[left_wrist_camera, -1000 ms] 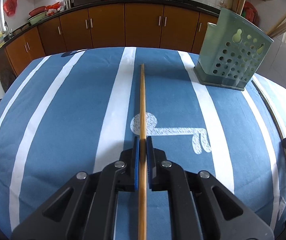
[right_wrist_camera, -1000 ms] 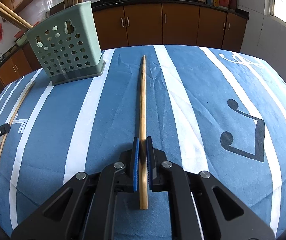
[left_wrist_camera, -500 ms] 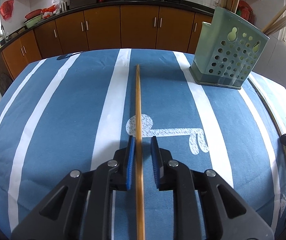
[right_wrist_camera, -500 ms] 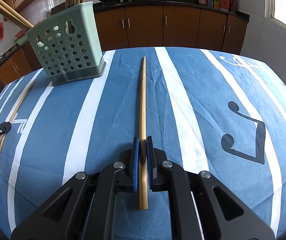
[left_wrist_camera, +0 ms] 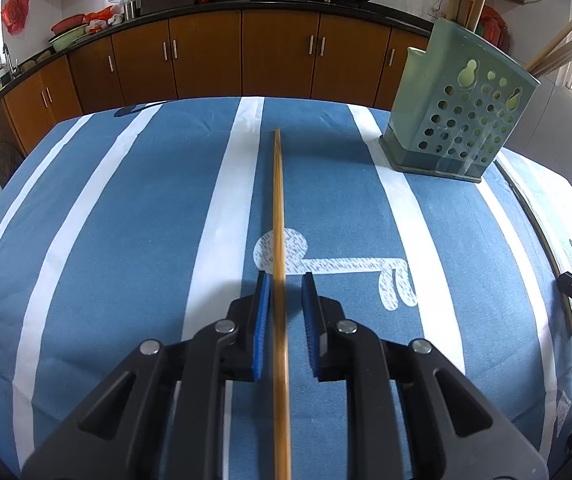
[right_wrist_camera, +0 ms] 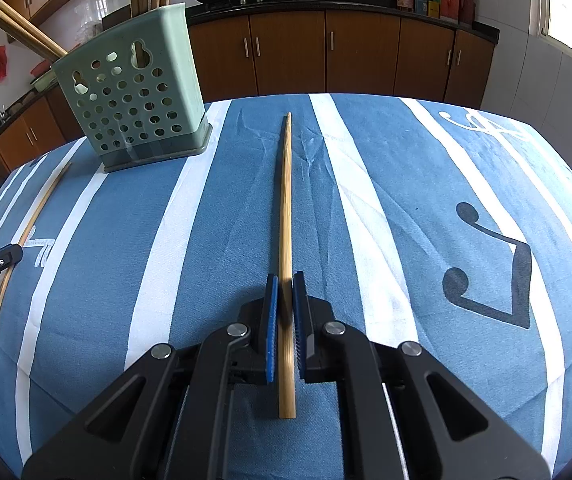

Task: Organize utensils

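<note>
Now two chopsticks lie on the blue striped cloth [left_wrist_camera: 126,240]. Left gripper [left_wrist_camera: 285,280] is open, one chopstick [left_wrist_camera: 278,208] loose between. Right gripper [right_wrist_camera: 285,280] pinches the other chopstick [right_wrist_camera: 285,200]. One green basket [right_wrist_camera: 134,104] stands at eleven o'clock.

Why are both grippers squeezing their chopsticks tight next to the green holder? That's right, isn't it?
Not quite. Only the right gripper is shut on its chopstick, as the right wrist view shows. In the left wrist view the left gripper is open, its chopstick loose between the pads. The green holder does stand nearby.
</note>
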{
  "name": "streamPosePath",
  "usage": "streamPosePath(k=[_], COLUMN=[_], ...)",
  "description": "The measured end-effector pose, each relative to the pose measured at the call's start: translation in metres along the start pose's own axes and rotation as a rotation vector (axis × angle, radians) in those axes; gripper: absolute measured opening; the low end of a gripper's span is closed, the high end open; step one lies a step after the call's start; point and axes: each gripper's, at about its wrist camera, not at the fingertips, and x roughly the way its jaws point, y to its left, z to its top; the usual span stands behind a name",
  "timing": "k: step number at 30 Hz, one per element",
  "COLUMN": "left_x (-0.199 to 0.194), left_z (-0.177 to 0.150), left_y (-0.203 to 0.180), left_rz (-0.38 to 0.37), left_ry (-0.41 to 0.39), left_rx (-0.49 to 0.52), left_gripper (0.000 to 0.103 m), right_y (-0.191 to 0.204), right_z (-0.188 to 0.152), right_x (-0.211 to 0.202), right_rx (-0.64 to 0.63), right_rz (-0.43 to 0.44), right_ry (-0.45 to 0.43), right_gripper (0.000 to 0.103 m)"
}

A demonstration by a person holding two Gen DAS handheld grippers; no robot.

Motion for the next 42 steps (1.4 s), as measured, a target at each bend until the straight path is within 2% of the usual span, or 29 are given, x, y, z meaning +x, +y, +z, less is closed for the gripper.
streamPosePath(k=[26,30,34,36,38,42], left_x=[0.0,-0.005,-0.013,-0.016,-0.019,-0.024], left_z=[0.0,-0.006,-0.016,-0.02,-0.023,-0.024], left_y=[0.0,-0.005,-0.005,-0.004,-0.005,-0.006], left_rz=[-0.001,0.042,0.045,0.045,0.045,0.046], left_ry=[0.0,0.003,0.005,0.006,0.006,0.016], left_rx=[0.001,0.044,0.051,0.053,0.064,0.081], left_gripper=[0.019,0.021,0.024,0.02,0.008,0.008], right_y=[0.0,0.0,-0.003,-0.004,-0.005,-0.009], right_z=[0.0,-0.002,-0.005,-0.006,-0.008,-0.008], right_x=[0.001,-0.002,-0.004,-0.005,-0.007,-0.019], right_rx=[0.002,-0.001,0.005,0.009,0.007,0.016], right_rz=[0.003,-0.001,0.018,0.023,0.018,0.018], right_ry=[0.0,0.001,0.002,0.001,-0.001,-0.036], right_gripper=[0.009,0.009,0.009,0.008,0.008,0.008])
